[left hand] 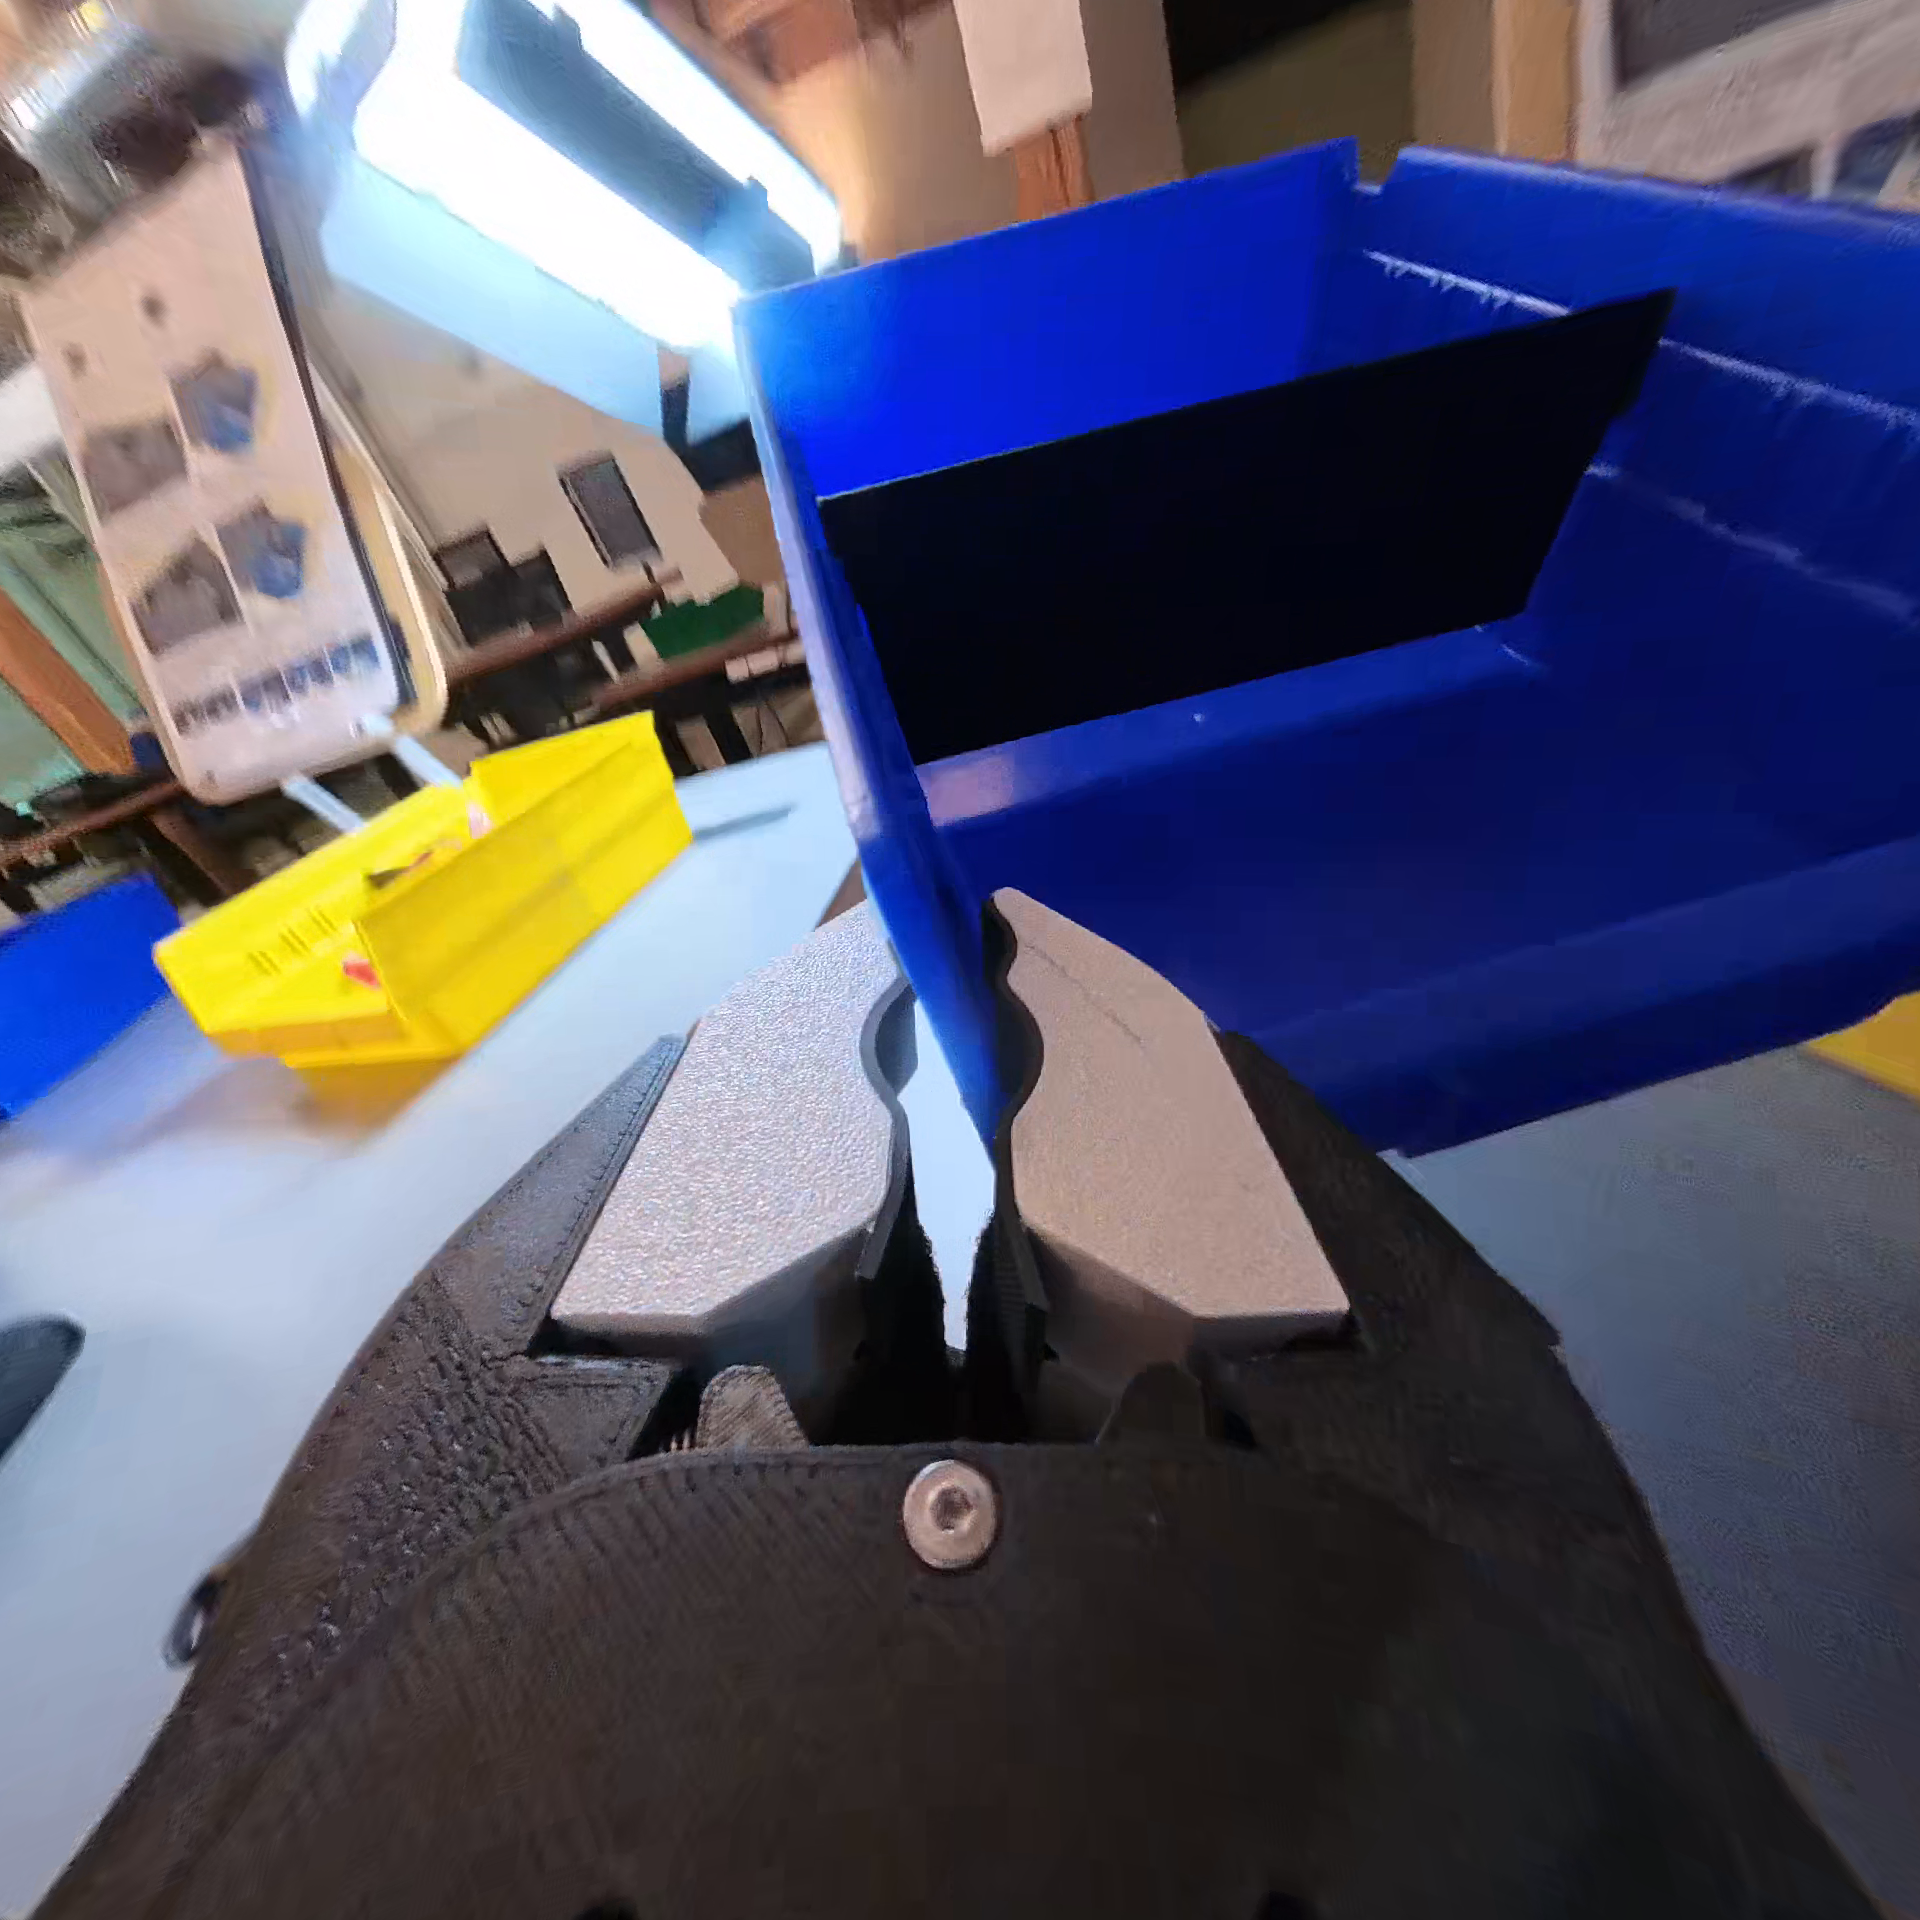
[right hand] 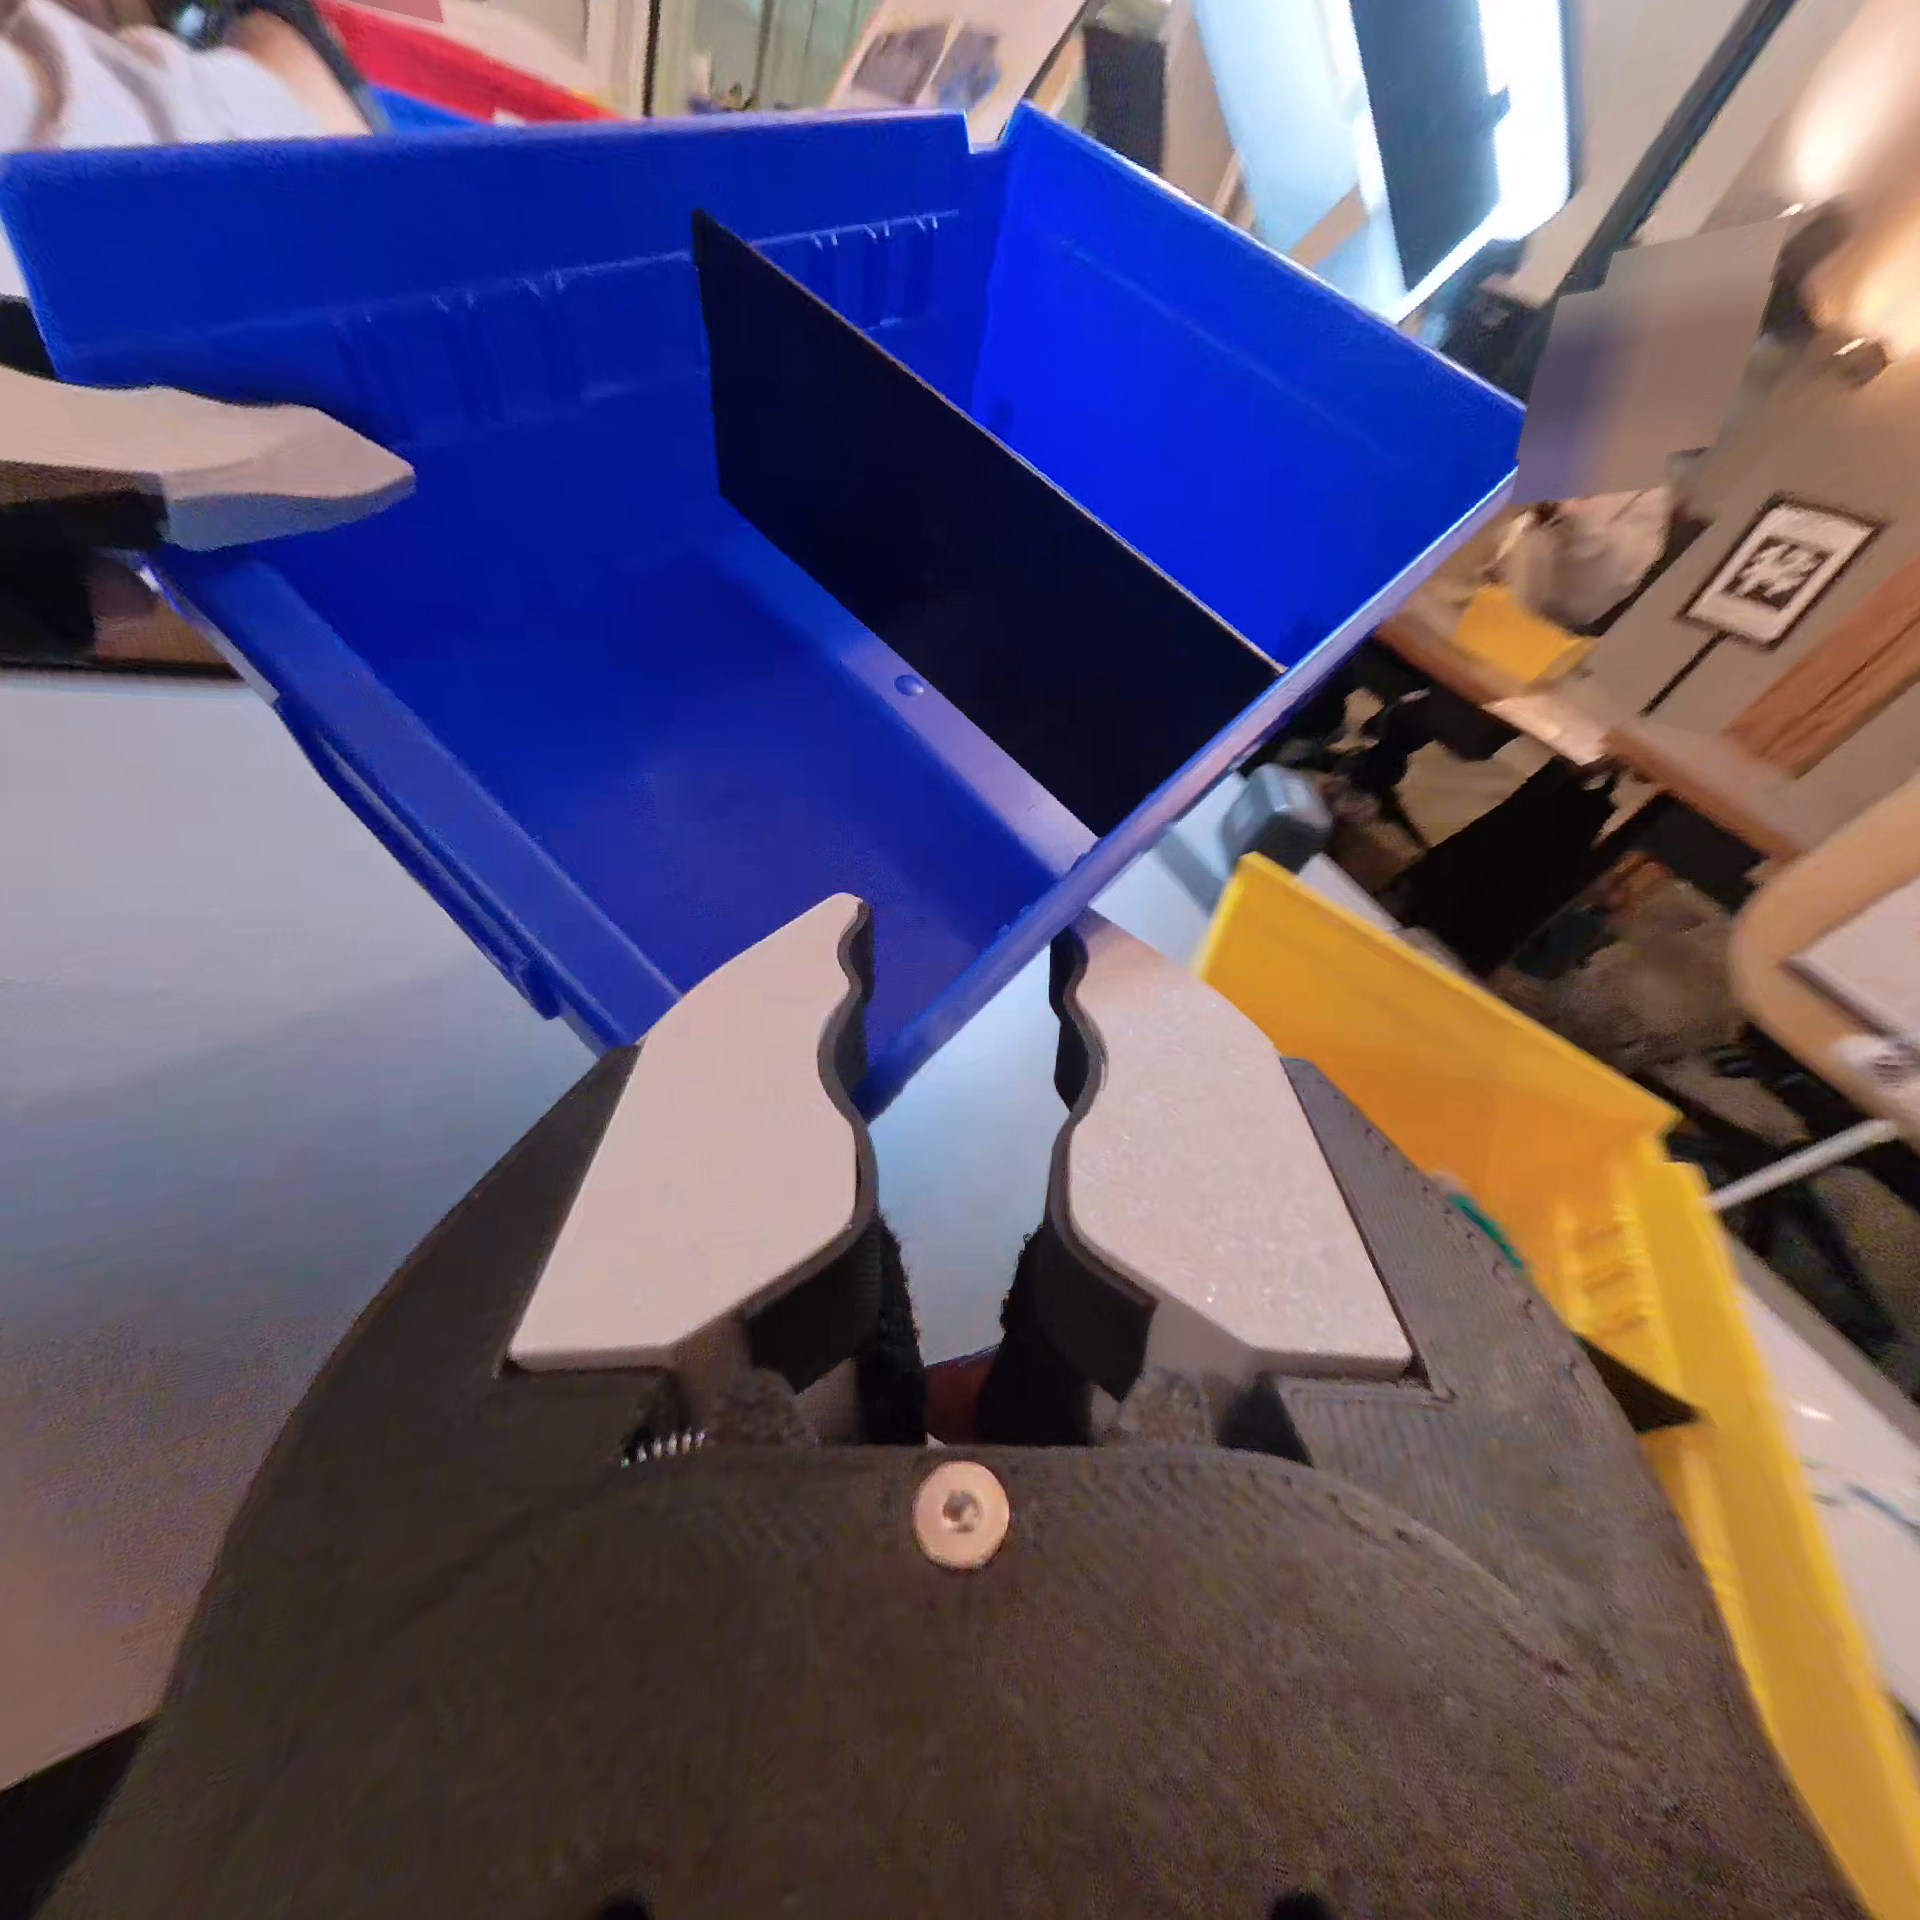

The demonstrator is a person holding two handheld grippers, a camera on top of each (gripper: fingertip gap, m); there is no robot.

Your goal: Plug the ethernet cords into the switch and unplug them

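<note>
The left gripper (left hand: 951,1023) is pinching the thin side wall of a blue bin (left hand: 1455,883), its grey fingers (left hand: 769,1122) nearly together with only the wall between the tips, and the bin is hanging tilted above the grey counter (left hand: 208,1195). In the right wrist view the right gripper (right hand: 961,940) is straddling the bin's near corner rim, its fingers (right hand: 727,1122) standing moderately apart; the left pad seems to be touching the rim, but a gap is showing on the right side, so it is not clamping. A black divider (right hand: 935,540) is splitting the blue bin (right hand: 623,727) into two compartments, both looking empty. The left gripper (right hand: 260,468) is also showing at the bin's far left wall. A yellow bin (left hand: 436,904) is sitting on the counter farther off, and another yellow bin (right hand: 1507,1143) is lying just right of the right gripper. No ethernet cords or switch are showing in either view.
</note>
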